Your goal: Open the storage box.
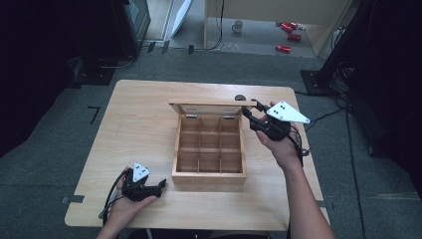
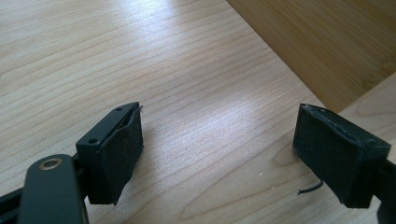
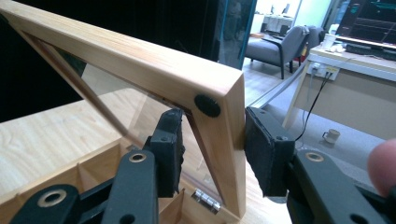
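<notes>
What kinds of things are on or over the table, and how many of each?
Wooden box: 1
Grippers: 2, left gripper and right gripper
Small dark round thing: 1
Total: 4

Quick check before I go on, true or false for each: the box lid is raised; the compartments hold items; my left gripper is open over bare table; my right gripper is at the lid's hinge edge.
The wooden box has its lid raised: true.
The compartments hold items: false, they look empty.
The left gripper is open over bare table: true.
The right gripper is at the hinge edge: false, its jaws straddle the lid's side rail near a corner.
</notes>
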Motion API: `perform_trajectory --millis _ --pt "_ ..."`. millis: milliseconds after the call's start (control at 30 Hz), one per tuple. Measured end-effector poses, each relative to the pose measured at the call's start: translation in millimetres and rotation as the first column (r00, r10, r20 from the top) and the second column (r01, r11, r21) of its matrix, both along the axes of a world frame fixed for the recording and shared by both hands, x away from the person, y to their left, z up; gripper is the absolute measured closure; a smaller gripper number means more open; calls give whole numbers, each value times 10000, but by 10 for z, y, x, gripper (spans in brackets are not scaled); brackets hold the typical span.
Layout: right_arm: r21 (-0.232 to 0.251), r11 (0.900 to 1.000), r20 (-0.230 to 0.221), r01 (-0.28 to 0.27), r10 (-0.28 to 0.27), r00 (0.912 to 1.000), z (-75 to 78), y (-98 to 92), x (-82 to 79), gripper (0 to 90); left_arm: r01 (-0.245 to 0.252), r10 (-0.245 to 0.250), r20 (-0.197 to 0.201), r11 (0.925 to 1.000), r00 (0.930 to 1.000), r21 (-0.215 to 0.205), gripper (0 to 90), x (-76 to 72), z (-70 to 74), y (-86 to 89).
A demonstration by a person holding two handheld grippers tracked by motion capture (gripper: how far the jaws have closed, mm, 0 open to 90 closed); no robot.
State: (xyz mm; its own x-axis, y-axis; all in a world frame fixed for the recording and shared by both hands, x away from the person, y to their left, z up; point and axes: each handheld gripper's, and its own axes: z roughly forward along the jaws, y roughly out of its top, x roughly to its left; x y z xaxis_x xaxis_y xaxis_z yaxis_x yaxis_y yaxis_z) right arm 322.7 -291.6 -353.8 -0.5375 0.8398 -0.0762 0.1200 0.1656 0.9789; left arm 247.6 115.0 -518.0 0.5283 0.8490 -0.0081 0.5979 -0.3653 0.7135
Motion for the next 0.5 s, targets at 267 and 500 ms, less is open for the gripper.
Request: perform_trajectory --millis 267,500 --pt "554 9973 -184 491 -481 9987 62 30 160 596 -16 15 36 10000 10000 57 163 -2 -3 -8" --pt "693 9947 -260 765 -749 9969 121 36 322 623 -6 6 10 10000 10000 59 164 -3 -2 -7"
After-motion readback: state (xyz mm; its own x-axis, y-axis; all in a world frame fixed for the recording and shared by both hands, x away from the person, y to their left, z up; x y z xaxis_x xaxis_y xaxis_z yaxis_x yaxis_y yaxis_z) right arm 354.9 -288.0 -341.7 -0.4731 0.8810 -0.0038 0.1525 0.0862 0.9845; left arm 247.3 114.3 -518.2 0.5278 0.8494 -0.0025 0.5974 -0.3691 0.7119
